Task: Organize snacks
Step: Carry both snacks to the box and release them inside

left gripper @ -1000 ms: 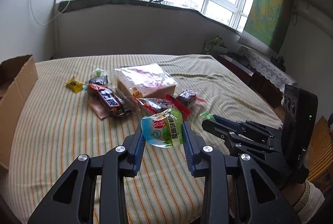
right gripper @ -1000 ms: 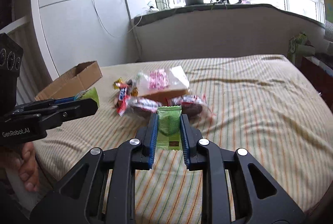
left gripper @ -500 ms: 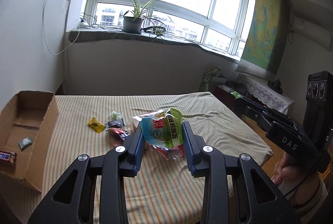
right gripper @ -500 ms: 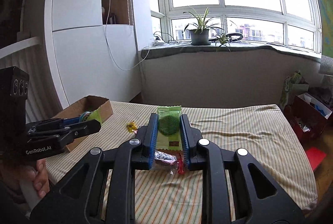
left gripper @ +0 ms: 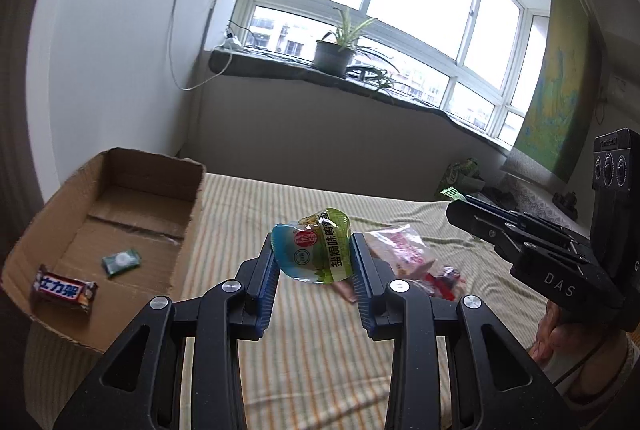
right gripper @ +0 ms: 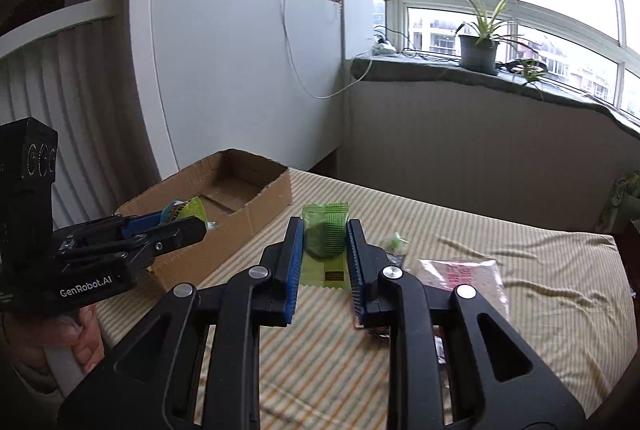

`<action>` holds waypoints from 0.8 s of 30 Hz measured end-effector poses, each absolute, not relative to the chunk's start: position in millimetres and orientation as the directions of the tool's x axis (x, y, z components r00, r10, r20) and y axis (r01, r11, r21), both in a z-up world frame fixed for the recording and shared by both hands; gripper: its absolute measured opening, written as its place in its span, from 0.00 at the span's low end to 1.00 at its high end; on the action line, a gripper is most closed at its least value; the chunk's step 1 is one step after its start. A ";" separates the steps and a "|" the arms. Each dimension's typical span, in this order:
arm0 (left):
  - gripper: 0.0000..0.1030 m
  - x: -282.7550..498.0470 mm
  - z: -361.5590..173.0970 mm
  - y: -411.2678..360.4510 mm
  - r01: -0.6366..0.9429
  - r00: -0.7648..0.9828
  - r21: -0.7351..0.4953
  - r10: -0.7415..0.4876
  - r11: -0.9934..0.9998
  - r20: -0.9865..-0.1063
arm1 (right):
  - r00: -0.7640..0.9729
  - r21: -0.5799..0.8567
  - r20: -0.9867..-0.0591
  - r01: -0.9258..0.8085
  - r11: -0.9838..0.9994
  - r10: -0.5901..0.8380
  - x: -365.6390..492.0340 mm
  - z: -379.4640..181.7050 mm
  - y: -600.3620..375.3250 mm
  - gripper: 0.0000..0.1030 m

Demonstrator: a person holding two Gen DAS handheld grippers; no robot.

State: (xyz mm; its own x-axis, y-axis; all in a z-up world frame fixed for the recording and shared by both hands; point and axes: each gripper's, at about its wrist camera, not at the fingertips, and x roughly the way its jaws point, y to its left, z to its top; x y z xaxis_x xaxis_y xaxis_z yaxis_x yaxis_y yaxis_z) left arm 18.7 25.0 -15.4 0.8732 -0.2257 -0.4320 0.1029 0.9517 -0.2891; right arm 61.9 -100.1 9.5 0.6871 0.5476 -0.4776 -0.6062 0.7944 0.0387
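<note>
Snacks split three ways now: two aloft in the tongs, two down in the box (left gripper: 120,214), the rest heaped on the striped bed (left gripper: 320,330). Left gripper (left gripper: 314,258) clamped on a round blue-green pouch (left gripper: 314,252), pinched by its sides so the label faces out and the pack hangs clear of the cover. Right gripper (right gripper: 323,250) squeezed nearly closed on a flat green packet (right gripper: 324,242), held edge-on between the blue pads (right gripper: 294,262), a narrow grip to suit a thin wrapper. Both carried above the bed and aimed toward the box at the bed's edge, near the white wall; from the right wrist view, the left gripper (right gripper: 176,226) nearer the box rim, pouch tip showing at the jaws. Inside the box already: a chocolate bar (left gripper: 64,290) and a small green packet (left gripper: 121,261), lying flat and apart on the floor, with plenty of bare cardboard beside them. Still on the bed, a clear bread bag (left gripper: 400,250) and red wrappers (left gripper: 440,280) close together. Likely the carry step of a two-handed drop, not yet released; a good deal of sorting left. Low open walls make an easy target from above.
</note>
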 end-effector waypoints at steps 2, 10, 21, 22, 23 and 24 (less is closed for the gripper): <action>0.31 18.0 -21.0 49.6 0.050 0.878 -0.304 -0.186 0.951 -0.440 | 0.643 0.052 -0.483 -0.656 0.753 0.594 67.3 4.6 -66.1 0.21; 0.31 3.6 -41.0 130.3 -0.163 0.873 -0.307 -0.008 0.937 -0.488 | 0.514 0.087 -0.476 -0.780 0.619 0.714 67.1 -5.6 24.0 0.21; 0.31 7.3 -46.0 142.8 -0.184 0.868 -0.307 0.008 0.934 -0.497 | 0.502 0.074 -0.468 -0.798 0.598 0.727 72.3 -0.6 32.8 0.22; 0.31 8.6 -46.0 143.9 -0.184 0.868 -0.309 0.007 0.933 -0.496 | 0.499 0.073 -0.469 -0.800 0.595 0.729 74.5 -0.2 34.2 0.22; 0.31 9.3 -46.1 144.2 -0.183 0.868 -0.309 0.006 0.933 -0.497 | 0.497 0.074 -0.469 -0.802 0.593 0.730 76.8 -0.8 36.9 0.22; 0.31 11.0 -45.7 145.2 -0.182 0.867 -0.309 0.005 0.933 -0.498 | 0.494 0.075 -0.470 -0.803 0.591 0.731 79.2 -1.8 39.6 0.22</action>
